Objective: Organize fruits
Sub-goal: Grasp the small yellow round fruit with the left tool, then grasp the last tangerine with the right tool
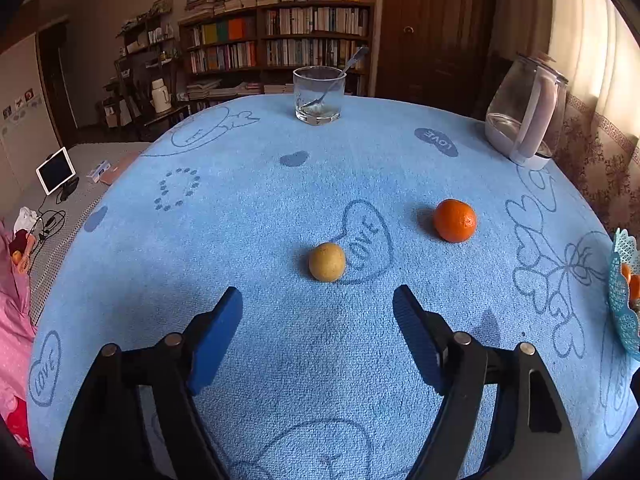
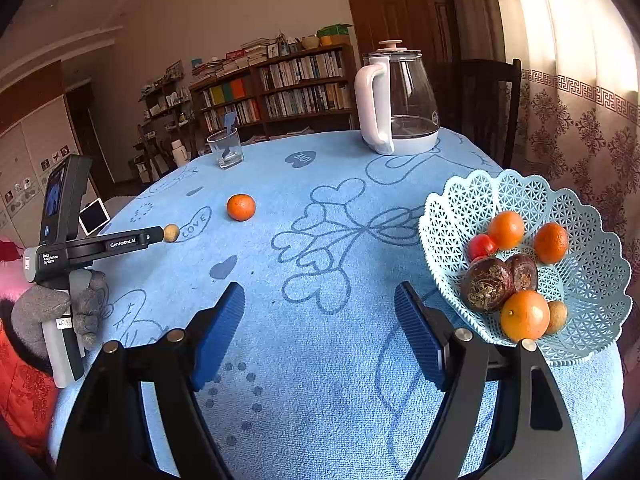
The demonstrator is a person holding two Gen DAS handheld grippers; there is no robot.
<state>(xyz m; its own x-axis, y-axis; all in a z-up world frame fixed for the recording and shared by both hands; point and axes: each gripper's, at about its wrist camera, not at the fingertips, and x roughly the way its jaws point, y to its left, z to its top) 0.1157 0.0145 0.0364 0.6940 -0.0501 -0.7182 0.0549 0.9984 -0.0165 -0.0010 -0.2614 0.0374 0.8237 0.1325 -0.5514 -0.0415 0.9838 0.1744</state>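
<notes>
A small tan round fruit (image 1: 327, 262) lies on the blue tablecloth just ahead of my open, empty left gripper (image 1: 318, 312). An orange tangerine (image 1: 455, 220) lies further off to its right. In the right wrist view the tan fruit (image 2: 171, 233) and tangerine (image 2: 241, 207) lie far left, and the left gripper (image 2: 154, 236) reaches toward the tan fruit. A light blue lattice basket (image 2: 592, 280) at the right holds several fruits: tangerines, a red one, dark passion fruits. My right gripper (image 2: 320, 312) is open and empty, left of the basket.
A glass (image 1: 319, 94) with a spoon stands at the table's far edge. A glass kettle (image 1: 524, 114) with a white handle stands at the far right. The basket's rim (image 1: 622, 300) shows at the right edge. A bookshelf and dark door stand behind the table.
</notes>
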